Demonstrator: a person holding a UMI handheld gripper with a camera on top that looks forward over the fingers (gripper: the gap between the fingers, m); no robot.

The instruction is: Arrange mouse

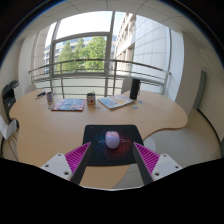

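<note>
Gripper view: gripper [112,160] fingers spread apart, nothing held. Mouse [112,139] just ahead, centred between fingertips, resting on dark mouse pad [92,135]. Probably light, rigid, smooth shell, likely slippery; best pinched across flanks, mid-body.

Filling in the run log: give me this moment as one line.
stage: approach | mouse: on black mousepad, ahead of the fingers | hand-held gripper: open, holding nothing | surface: wooden table
</note>
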